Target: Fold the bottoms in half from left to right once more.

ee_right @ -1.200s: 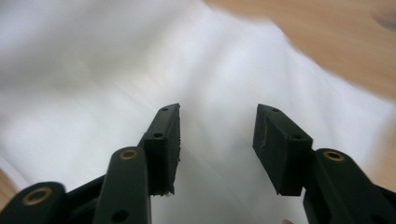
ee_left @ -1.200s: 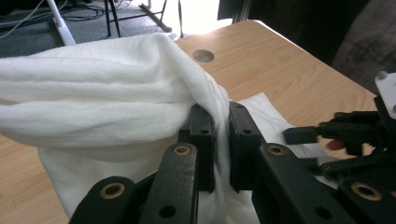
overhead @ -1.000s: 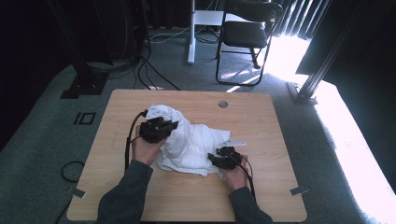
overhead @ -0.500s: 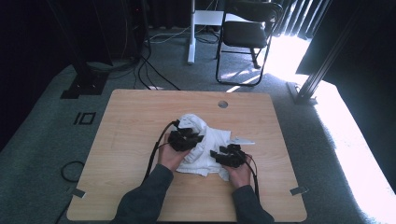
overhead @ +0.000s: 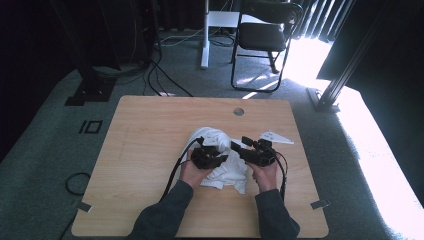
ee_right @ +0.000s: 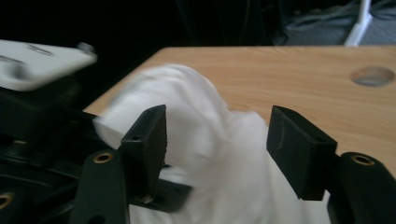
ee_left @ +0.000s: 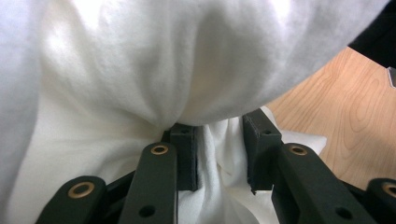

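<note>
We are working a white cloth (overhead: 224, 167) that lies bunched on the wooden surface (overhead: 150, 150), a little toward four o'clock from the centre, with one lobe humped up at its twelve o'clock end and the rest spread low toward six. It looks light and thoroughly limp: it drapes, creases and sags wherever nothing supports it, so it will not hold a shape by itself and any pinch will gather several layers at once. The weave seems matte and slightly fuzzy, so we judge slipping unlikely and damage no concern. Our left gripper (overhead: 209, 158) sits at the cloth's nine o'clock side; in the left gripper view its fingers (ee_left: 184, 154) have just been opening, and they stand a little apart with a fold of cloth between them, draped over rather than pressed. Our right gripper (overhead: 256, 152) hovers at the cloth's three o'clock edge; its fingers (ee_right: 149, 135) have also just been opening and stand wide apart with nothing clamped, the cloth lying beyond them. For a clean fold we would take hold at a single-layer hem or corner, which for now are buried in the heap; the low flap toward six o'clock looks the easiest place to find one.
</note>
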`<state>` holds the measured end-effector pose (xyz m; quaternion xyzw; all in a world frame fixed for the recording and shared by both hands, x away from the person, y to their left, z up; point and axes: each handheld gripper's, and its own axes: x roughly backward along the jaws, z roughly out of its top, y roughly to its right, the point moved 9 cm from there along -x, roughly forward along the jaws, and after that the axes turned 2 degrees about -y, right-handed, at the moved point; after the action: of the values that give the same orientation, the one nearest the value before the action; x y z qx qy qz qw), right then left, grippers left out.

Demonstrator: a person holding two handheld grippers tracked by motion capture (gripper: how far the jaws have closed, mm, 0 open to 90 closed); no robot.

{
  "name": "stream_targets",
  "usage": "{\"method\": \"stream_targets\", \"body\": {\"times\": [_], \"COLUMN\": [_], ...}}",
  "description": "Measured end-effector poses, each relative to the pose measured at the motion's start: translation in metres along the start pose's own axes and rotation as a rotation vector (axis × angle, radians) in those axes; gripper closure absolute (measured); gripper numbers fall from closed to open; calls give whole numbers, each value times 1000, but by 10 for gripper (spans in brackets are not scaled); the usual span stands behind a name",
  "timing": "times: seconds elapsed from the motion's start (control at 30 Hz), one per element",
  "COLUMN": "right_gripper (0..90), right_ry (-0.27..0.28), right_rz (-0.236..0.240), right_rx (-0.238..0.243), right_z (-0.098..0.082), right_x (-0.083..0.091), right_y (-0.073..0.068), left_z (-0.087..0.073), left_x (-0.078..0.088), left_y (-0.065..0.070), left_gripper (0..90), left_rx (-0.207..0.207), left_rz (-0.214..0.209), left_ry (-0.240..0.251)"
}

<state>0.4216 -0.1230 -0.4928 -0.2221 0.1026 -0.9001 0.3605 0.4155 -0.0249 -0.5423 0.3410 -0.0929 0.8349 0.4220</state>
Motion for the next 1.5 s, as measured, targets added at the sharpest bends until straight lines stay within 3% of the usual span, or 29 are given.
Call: {"method": "stream_targets", "body": {"times": [0.1,0.2,0.3,0.47,0.6,0.8,0.9,0.97,1.07,1.17,1.27,1.33,1.37,1.4,1.43,1.5], "right_gripper": [329,341,456,741,808,826,832,832,832,831,826,807,807,775,668,562], "right_ry": [29,-8,-57,-139,-155,-174,-181,-183,-188,-193,-197,-189,-189,-184,-172,-143], "right_rz": [44,49,34,-2,-38,-75,-89,-95,-102,-106,-105,-104,-104,-106,-129,-166], "right_rx": [20,36,26,-8,-35,-64,-82,-98,-108,-114,-122,-119,-119,-110,-79,-43], "right_z": [4,5,1,-13,-16,-21,-24,-26,-29,-30,-30,-27,-27,-24,-19,-11], "right_x": [2,-4,-18,-37,-41,-46,-48,-49,-50,-50,-49,-46,-46,-43,-37,-27], "right_y": [-12,-16,-10,6,18,33,39,44,48,51,51,48,48,45,40,33], "left_z": [-1,-1,-1,-3,-2,4,12,18,22,15,-3,-15,-15,-24,-26,-24], "left_x": [1,0,1,5,12,43,68,86,108,114,96,79,79,67,64,63], "left_y": [0,2,4,6,8,17,18,12,-12,-45,-70,-75,-75,-75,-73,-67], "left_gripper": [691,671,642,588,548,489,469,467,476,515,556,597,606,606,613,577], "left_rx": [-2,-7,-12,-19,1,6,13,26,61,128,184,194,194,199,199,202], "left_rz": [-5,-9,-11,-13,-37,-91,-118,-104,-27,97,145,129,129,117,108,97], "left_ry": [5,5,13,13,38,112,179,233,286,269,153,89,89,53,53,75]}}
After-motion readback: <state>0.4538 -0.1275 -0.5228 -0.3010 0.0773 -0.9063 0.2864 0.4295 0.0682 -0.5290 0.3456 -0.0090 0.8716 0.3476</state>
